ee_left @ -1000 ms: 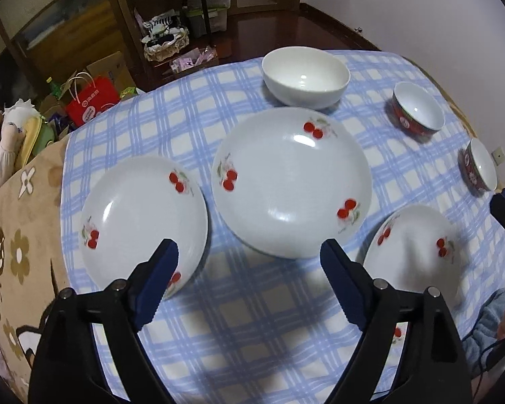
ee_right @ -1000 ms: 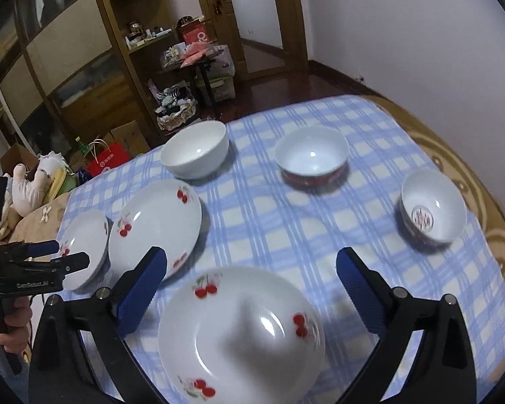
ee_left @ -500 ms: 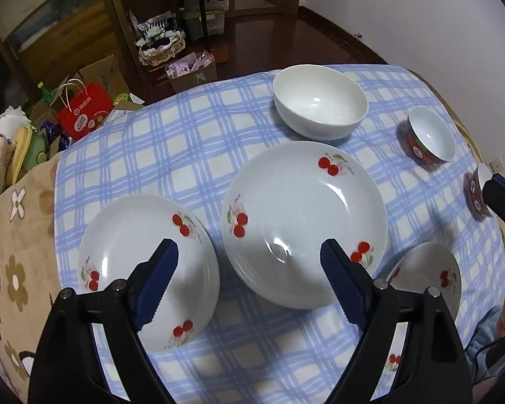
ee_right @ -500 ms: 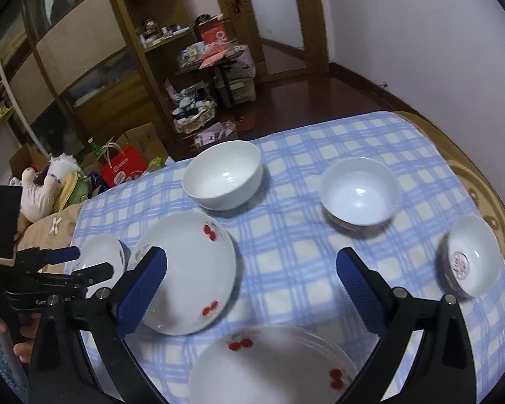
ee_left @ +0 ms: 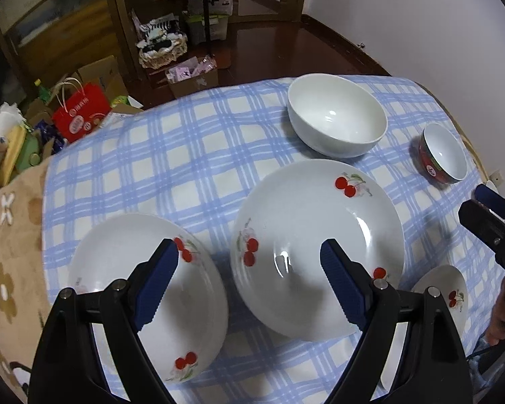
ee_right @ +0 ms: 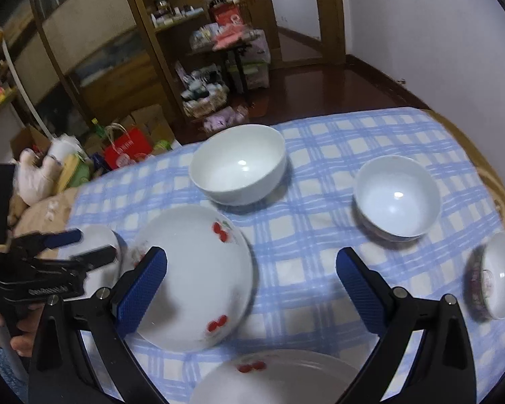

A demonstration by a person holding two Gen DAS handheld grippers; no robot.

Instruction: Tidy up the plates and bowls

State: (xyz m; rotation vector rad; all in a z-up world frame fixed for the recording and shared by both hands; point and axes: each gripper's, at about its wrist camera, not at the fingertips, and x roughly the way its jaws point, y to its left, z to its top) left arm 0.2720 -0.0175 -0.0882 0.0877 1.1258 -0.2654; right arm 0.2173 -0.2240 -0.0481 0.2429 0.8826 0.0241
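Cherry-patterned white dishes stand on a blue checked tablecloth [ee_left: 192, 155]. My left gripper [ee_left: 249, 249] hangs open and empty, its fingers over a small cherry plate [ee_left: 111, 262] and a large cherry plate [ee_left: 316, 222]. Beyond these sit a big white bowl [ee_left: 336, 114] and a small red-sided bowl [ee_left: 442, 155]. Another cherry plate [ee_left: 444, 289] lies at the right. My right gripper [ee_right: 250, 256] is open and empty above the large cherry plate [ee_right: 202, 262] and bare cloth. Ahead of it are the big white bowl [ee_right: 239, 165], a second bowl [ee_right: 397, 195], a small bowl [ee_right: 498, 276] and the near cherry plate [ee_right: 272, 377].
Past the table's far edge the floor holds a red paper bag [ee_left: 80, 114], boxes, a basket and a wooden cabinet [ee_right: 118, 67]. A white wall [ee_left: 437, 17] stands on the right. A beige flowered cover [ee_left: 6, 235] shows at the table's left. A hand [ee_right: 23, 330] holds the left gripper [ee_right: 80, 245].
Both grippers have moved forward over the table, so the dishes sit lower in each view. The near cherry plate has slid mostly under the right gripper. Both jaws stay open.
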